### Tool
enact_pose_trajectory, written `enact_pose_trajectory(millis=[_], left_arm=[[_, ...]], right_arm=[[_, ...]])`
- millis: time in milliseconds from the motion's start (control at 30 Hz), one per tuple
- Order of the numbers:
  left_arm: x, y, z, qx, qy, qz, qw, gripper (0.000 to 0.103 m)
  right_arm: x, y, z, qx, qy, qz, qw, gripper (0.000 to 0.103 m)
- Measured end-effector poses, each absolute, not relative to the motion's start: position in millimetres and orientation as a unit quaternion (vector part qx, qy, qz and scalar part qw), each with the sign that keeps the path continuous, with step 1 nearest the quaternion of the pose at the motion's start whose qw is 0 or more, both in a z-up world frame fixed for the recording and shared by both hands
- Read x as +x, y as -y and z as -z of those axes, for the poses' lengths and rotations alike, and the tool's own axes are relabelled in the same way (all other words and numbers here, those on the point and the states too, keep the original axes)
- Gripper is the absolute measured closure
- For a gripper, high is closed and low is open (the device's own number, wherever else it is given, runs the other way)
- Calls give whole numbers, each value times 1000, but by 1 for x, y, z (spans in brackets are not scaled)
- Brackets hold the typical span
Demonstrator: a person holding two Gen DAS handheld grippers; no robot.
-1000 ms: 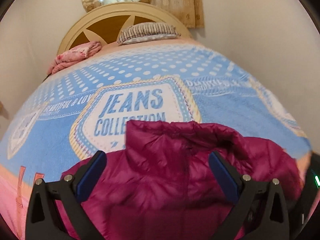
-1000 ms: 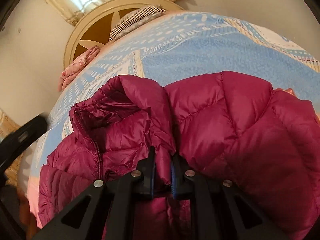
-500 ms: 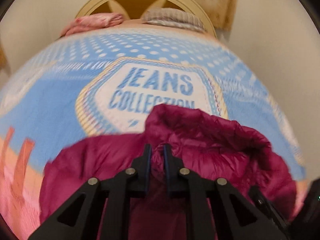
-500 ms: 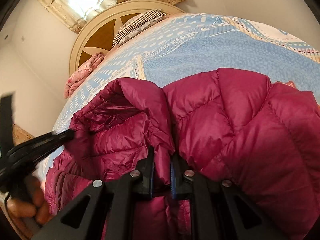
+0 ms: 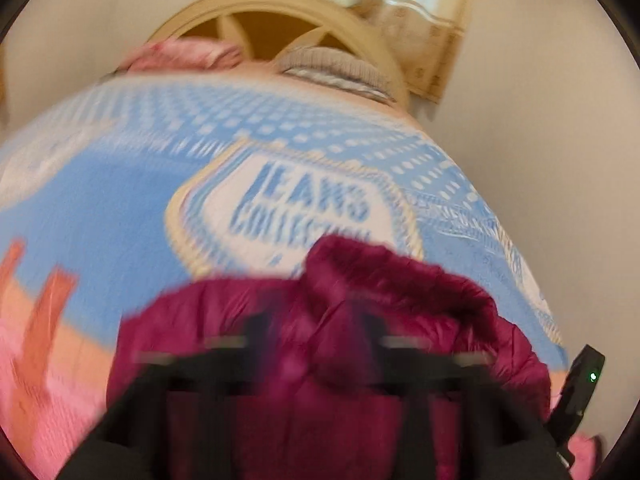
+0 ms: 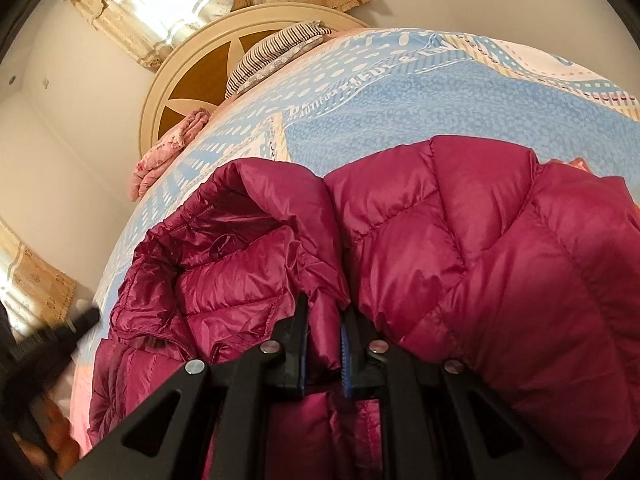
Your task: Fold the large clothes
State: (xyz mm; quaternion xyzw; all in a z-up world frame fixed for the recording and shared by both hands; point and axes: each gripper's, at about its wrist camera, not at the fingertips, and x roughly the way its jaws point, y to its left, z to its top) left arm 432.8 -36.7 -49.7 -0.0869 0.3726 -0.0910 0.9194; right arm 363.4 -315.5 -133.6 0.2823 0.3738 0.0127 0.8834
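A magenta puffer jacket (image 6: pixel 480 248) lies on the blue patterned bedspread (image 6: pixel 400 112). My right gripper (image 6: pixel 324 344) is shut on a fold of the jacket beside its collar (image 6: pixel 224 240). In the left wrist view the jacket (image 5: pixel 328 320) fills the bottom, and my left gripper (image 5: pixel 316 344) is heavily blurred over it; its fingers (image 5: pixel 256 340) stand apart, off the fabric. The left gripper also shows blurred at the left edge of the right wrist view (image 6: pixel 52 340).
A striped pillow (image 6: pixel 276 52) and a folded pink cloth (image 6: pixel 168 148) lie at the wooden headboard (image 6: pixel 188 92). Curtains (image 6: pixel 168 4) hang behind. The wall runs close along the bed's right side in the left wrist view. The bedspread stretches beyond the jacket.
My left gripper shut on the jacket near the collar half a second ago; now its fingers have spread apart and it moves fast, blurred. My right gripper keeps its hold.
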Motion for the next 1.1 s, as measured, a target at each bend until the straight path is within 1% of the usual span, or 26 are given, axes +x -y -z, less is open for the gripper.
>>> enact_pose_trajectory(millis=[33,67,100,133,167,200,233,267,300,400,467,567,600,633,700,867,967,1033,1100], left_arm=[[445,48,49,-63,-371,83,923,1],[453,52,51,-54,-374,76,923,1],[467,58,60,-45,-395,69,915,2],[474,59,67,-46,-411,70,908,17],[484,61,77,-56,-436,72,895,37],[491,60,90,-75,-466,83,878,84],[492,58,98,-95,-485,93,864,93],[489,52,103,-123,-485,98,860,93],[482,47,100,-130,-469,99,868,94],[447,40,85,-111,-419,100,896,94],[428,32,83,-114,-402,98,903,94],[415,20,96,-122,-401,81,904,94],[416,14,107,-131,-410,68,900,93],[423,10,121,-144,-426,55,892,89],[433,2,137,-177,-427,60,884,87],[441,8,140,-174,-414,47,892,87],[436,-1,142,-194,-409,59,890,86],[435,-4,142,-200,-407,62,889,87],[435,-3,142,-198,-405,61,890,87]], right_arm=[[363,316,134,283,-373,-13,883,93],[363,316,134,283,-373,-13,884,93],[363,316,134,284,-372,-13,884,93],[363,316,134,284,-371,-14,884,93],[363,316,134,284,-371,-14,884,93],[363,317,135,285,-371,-14,884,92],[363,317,135,285,-371,-15,884,93],[363,317,135,286,-371,-15,883,92],[363,317,135,287,-371,-15,883,92],[363,319,136,292,-370,-17,882,93],[363,320,137,296,-369,-18,881,93],[363,321,137,299,-368,-18,880,93],[363,322,137,301,-368,-18,880,93],[363,322,138,303,-367,-19,879,93],[363,323,138,305,-366,-19,879,93],[355,327,134,296,-385,-16,874,92],[340,339,127,311,-399,-22,862,90],[324,346,115,311,-389,0,867,86],[310,354,94,288,-359,76,885,85]])
